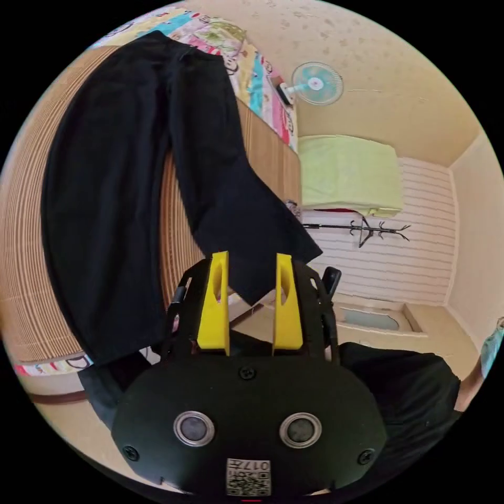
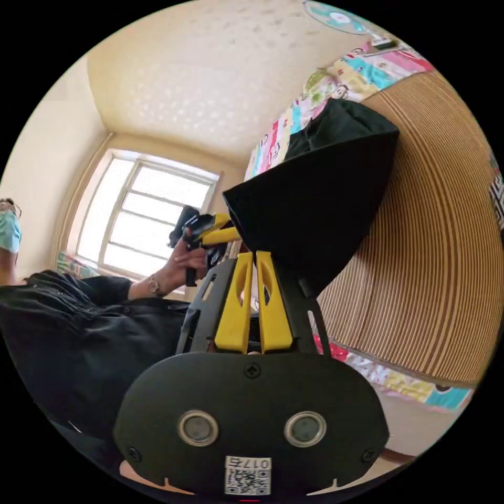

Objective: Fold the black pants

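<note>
The black pants (image 1: 110, 173) lie spread on a ribbed bamboo mat (image 1: 21, 220), waistband at the far end against a colourful patterned sheet (image 1: 262, 89), the two legs running apart toward the near edge. One leg's hem hangs past the mat's edge. In the right gripper view the pants (image 2: 320, 205) appear as a lifted dark fold rising from the mat, one corner pointing outward

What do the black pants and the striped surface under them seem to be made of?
The black pants look like soft, matte woven cloth: they drape and crease without shine. The striped surface looks like a woven mat of thin tan slats, maybe bamboo or straw: fine parallel ribs run across it. The exact fibre of either one cannot be told.
</note>
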Demonstrator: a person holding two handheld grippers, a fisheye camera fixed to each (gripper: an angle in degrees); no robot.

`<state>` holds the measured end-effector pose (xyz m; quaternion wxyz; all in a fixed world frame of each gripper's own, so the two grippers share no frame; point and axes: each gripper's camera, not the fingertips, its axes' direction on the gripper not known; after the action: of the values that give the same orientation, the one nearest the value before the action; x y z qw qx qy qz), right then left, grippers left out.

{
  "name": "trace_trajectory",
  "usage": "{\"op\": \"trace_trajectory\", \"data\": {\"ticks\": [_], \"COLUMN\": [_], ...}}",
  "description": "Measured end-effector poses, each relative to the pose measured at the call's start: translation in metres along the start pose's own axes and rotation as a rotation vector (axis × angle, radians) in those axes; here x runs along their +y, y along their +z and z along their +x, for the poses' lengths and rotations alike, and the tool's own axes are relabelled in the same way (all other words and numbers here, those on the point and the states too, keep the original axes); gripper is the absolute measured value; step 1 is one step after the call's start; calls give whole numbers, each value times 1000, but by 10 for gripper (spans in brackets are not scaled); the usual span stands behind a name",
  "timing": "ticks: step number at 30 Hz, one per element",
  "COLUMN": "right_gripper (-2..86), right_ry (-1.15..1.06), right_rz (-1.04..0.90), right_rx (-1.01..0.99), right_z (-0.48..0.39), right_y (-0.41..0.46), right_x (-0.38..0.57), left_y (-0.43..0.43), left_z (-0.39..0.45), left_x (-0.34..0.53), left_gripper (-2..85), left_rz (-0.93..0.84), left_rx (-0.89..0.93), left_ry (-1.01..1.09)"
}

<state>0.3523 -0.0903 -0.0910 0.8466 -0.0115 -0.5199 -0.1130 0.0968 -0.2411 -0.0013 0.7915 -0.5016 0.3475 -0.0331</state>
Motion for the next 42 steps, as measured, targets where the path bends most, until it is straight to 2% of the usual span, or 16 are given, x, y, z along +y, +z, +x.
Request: {"op": "trace_trajectory", "data": {"ticks": [2,5,7,9,12,14,17,19,23,25,27,31,34,35,38,42], "right_gripper": [16,17,17,18,21,33,58,88,175,195,207,199,145,79,33,29], "right_ry": [-122,-197,-215,-200,-100,29,196,256,363,398,414,447,384,336,56,-276], "right_rz": [-198,-317,-388,-460,-651,-770,-698,-559,-186,-101,-85,-196,-357,-392,-329,-299], "right_rx": [35,50,75,108,-10,101,343,368,194,146,212,512,808,946,1175,1121], "right_z": [-25,-47,-56,-58,-35,-1,37,47,59,64,65,60,49,40,-15,-85], "right_y": [48,92,114,133,152,155,134,118,109,126,155,238,301,323,379,462], "right_x": [-8,-9,-8,-7,-5,-9,-52,-97,-214,-256,-293,-350,-374,-382,-400,-405], "left_y": [-2,8,20,19,14,11,7,7,17,22,26,19,-2,-15,-53,-96], "left_z": [3,-15,-32,-43,-37,-29,-7,10,43,52,58,66,59,51,17,-41], "left_x": [-1,-1,3,19,41,50,60,62,58,53,46,39,32,29,25,34], "left_gripper": [160,162,126,13,-1,-4,-6,-6,-7,-8,-8,-8,-8,-8,-8,-8], "left_rz": [15,-57,-144,-124,-47,-22,-1,1,-27,-61,-107,-112,-107,-93,-50,-35], "left_rx": [-11,-94,-94,-187,-183,-189,-253,-300,-369,-379,-390,-368,-292,-258,-117,49], "left_ry": [15,-36,-104,-139,-92,-65,9,70,194,222,216,244,218,188,94,-38]}}
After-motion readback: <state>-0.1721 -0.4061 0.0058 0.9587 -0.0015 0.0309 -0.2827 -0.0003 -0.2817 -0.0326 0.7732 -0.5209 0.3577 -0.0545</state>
